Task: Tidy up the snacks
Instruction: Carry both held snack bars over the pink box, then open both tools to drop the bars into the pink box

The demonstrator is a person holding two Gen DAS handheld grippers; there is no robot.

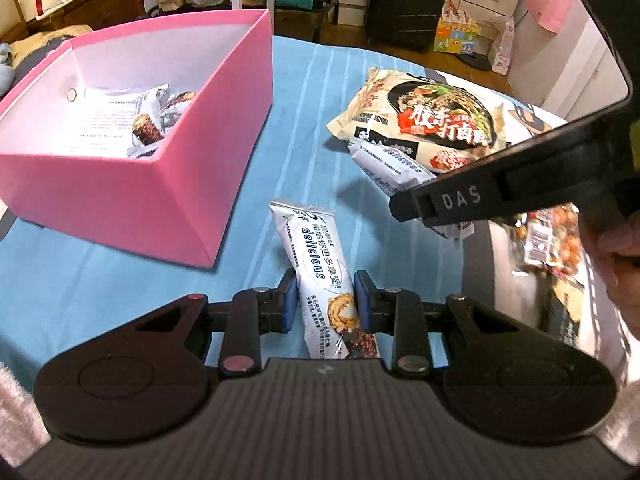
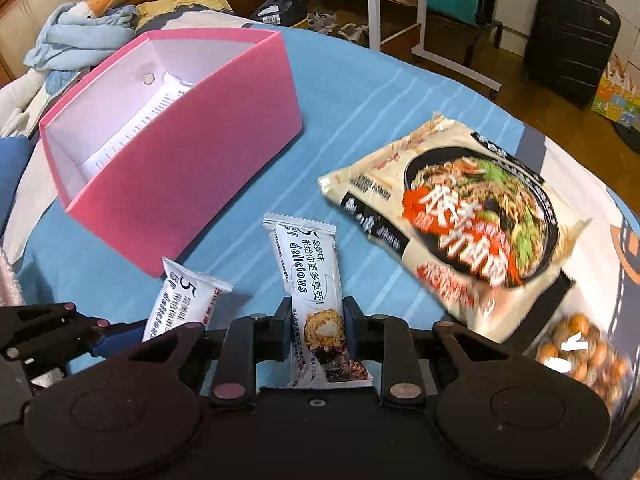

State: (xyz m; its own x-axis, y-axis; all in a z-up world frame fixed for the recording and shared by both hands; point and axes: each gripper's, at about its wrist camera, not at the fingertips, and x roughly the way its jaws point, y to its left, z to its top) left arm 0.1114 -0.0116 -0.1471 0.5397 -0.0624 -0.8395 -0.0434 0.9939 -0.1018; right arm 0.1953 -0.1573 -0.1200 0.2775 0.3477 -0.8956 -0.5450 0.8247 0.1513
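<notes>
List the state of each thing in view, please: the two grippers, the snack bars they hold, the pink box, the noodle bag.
left gripper: shut on snack bar
right gripper: shut on second snack bar
pink box: open, holds some snack packs
noodle bag: sealed, lying on the blue cloth

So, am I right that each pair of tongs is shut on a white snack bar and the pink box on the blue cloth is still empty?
Not quite: the pink box is not empty. The left wrist view shows white snack packets already inside it. The rest stands: the left tongs and the right tongs each grip a white snack bar.
</notes>
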